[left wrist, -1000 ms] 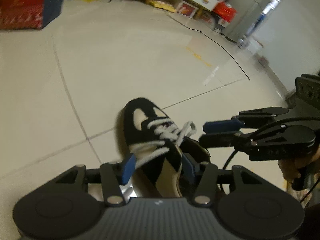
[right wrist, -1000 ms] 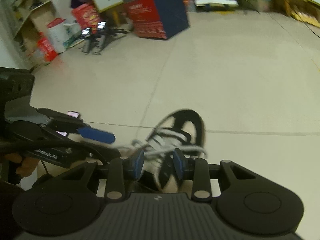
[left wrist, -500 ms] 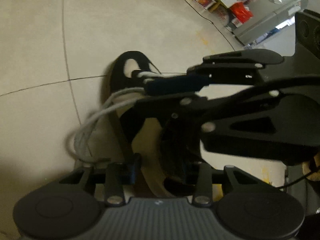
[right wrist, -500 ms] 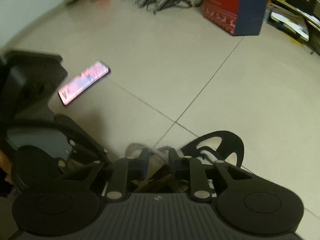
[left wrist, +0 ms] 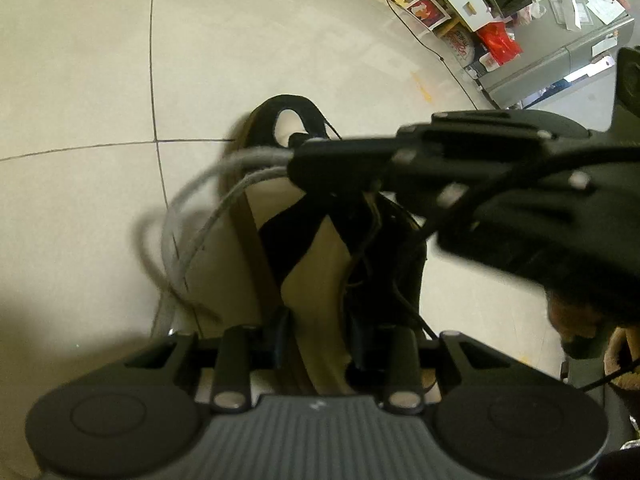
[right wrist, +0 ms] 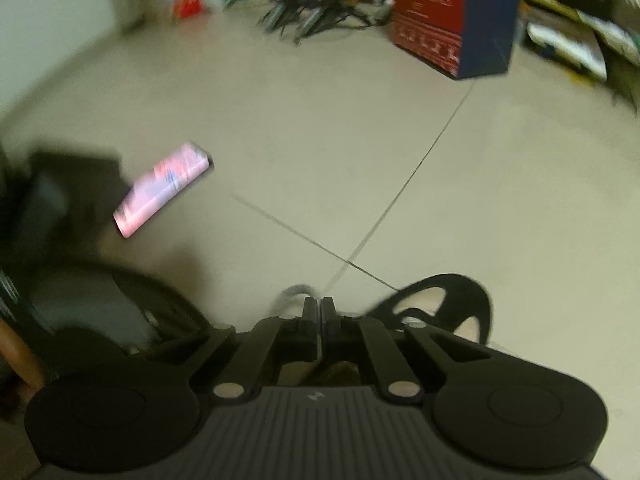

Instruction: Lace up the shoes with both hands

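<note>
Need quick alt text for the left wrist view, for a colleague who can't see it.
The right gripper reaches across from the right, pinching white laces over a black-and-cream shoe on the tiled floor. The left gripper sits open around the shoe's heel end.

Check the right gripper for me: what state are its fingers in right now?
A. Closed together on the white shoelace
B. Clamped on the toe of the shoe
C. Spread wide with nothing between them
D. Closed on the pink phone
A: in the right wrist view the right gripper has its fingers pressed together, with the white shoelace looping out just beyond the tips; the shoe sits off to one side.
</note>
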The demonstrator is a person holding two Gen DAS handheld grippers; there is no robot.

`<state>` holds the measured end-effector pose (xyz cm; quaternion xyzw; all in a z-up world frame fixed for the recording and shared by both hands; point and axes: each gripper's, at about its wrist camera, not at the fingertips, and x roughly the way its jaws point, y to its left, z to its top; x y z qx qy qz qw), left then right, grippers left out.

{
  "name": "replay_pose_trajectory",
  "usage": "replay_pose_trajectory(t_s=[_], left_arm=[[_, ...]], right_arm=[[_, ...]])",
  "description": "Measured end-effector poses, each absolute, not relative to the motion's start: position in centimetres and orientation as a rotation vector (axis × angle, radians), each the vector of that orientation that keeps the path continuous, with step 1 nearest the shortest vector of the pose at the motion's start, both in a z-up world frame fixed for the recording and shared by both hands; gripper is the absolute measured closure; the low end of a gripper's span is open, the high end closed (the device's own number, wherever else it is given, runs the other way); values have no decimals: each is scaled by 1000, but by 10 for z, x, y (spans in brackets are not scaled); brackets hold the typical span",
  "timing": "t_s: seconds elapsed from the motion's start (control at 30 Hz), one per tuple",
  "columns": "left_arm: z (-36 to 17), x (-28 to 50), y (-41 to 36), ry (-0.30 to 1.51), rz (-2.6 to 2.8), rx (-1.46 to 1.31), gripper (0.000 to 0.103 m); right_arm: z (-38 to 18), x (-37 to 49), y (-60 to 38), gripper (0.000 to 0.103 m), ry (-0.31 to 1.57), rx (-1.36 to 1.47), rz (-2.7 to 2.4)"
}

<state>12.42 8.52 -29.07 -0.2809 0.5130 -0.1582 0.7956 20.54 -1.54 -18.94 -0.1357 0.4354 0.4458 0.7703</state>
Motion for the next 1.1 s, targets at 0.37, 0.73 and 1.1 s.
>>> replay_pose_trajectory(t_s=[0.37,0.73,1.1], left_arm=[[-290,126,86,1105,-341,-594,71],[-293,128,88,1118,-353,-601,71],[-288,111,129,1114,-373,-727,31]], right_arm=[[-158,207,-25,100,971,49,1052],[-156,216,-33,100,984,141,1040],[-171,207,-40,96,1028,69,1018]])
